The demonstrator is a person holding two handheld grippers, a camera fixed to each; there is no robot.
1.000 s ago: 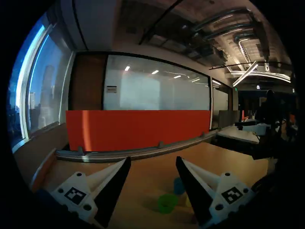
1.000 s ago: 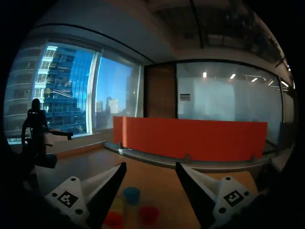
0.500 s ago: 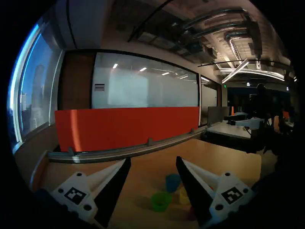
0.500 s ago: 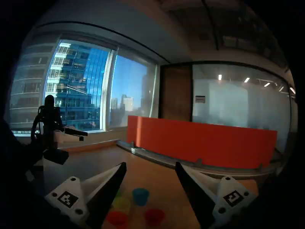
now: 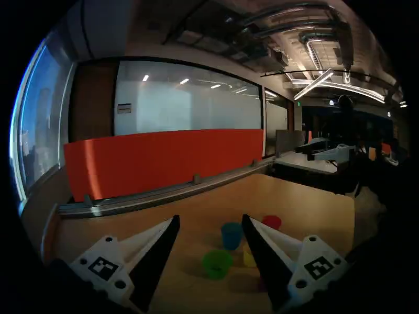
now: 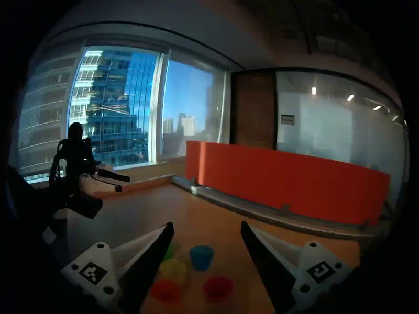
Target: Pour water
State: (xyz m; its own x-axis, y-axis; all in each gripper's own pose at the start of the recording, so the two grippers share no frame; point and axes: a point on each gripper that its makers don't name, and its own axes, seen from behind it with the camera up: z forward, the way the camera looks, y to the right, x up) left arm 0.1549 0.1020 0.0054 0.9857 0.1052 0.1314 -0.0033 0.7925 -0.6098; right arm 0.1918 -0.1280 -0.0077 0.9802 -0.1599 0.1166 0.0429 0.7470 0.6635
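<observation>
Several small plastic cups stand grouped on the wooden table. In the left gripper view a blue cup, a green cup, a red cup and part of a yellow cup lie ahead of my left gripper, which is open and holds nothing. In the right gripper view the blue cup, a yellow cup and two red cups sit below my right gripper, open and bare. The left gripper shows far off at the left there.
An orange partition with a metal rail runs along the table's far edge. Tall windows stand on one side. The other gripper and dark desks lie at the right of the left gripper view.
Both gripper views have tilted down and swung, so the cups sit higher and show more fully. In the left gripper view a red cup has come into sight. Both grippers stay open.
</observation>
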